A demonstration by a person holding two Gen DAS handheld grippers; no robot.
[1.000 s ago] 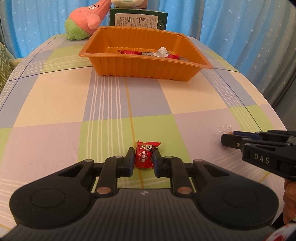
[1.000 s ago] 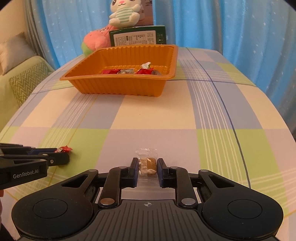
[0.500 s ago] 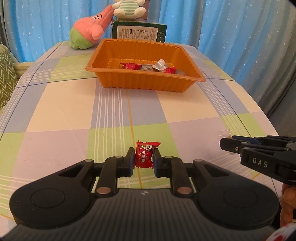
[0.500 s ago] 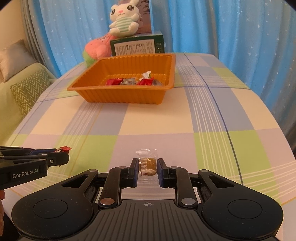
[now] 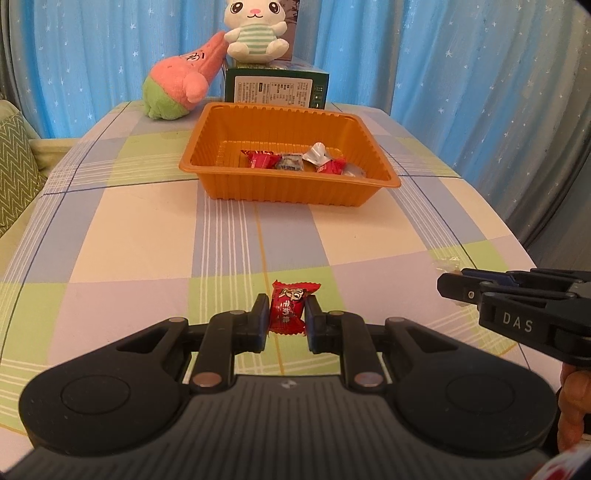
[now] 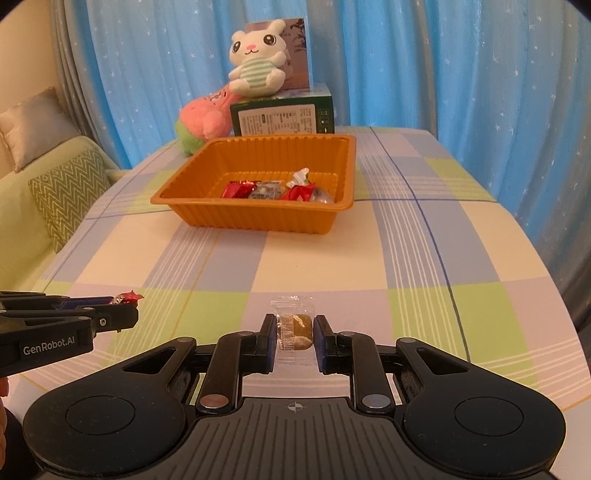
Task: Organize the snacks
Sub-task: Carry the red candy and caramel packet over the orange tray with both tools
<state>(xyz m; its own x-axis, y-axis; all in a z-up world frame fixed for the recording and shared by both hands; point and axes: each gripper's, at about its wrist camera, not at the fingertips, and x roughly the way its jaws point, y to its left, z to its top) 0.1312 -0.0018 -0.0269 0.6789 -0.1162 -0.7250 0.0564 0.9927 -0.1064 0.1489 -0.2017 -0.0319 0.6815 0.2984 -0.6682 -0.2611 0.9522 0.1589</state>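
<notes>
My left gripper (image 5: 286, 314) is shut on a red wrapped candy (image 5: 290, 310), held above the checked tablecloth. A clear-wrapped brown snack (image 6: 295, 328) sits pinched in my right gripper (image 6: 295, 330), which is also shut. Each gripper shows in the other's view: the right gripper (image 5: 448, 288) at the right edge, the left gripper (image 6: 133, 314) at the left edge with the red candy (image 6: 125, 297) poking out. Ahead stands an orange tray (image 5: 373, 177), seen again as the orange tray (image 6: 184, 206), with several wrapped snacks (image 5: 291, 162) inside.
Behind the tray stand a green box (image 5: 275, 88) topped by a white bunny plush (image 5: 255, 33), with a pink and green plush (image 5: 181, 88) to its left. A sofa with cushions (image 6: 66, 195) lies left of the table. Blue curtains hang behind.
Both grippers have risen with their snacks still held; the tray and table look farther below, and the plush toys have come fully into view.
</notes>
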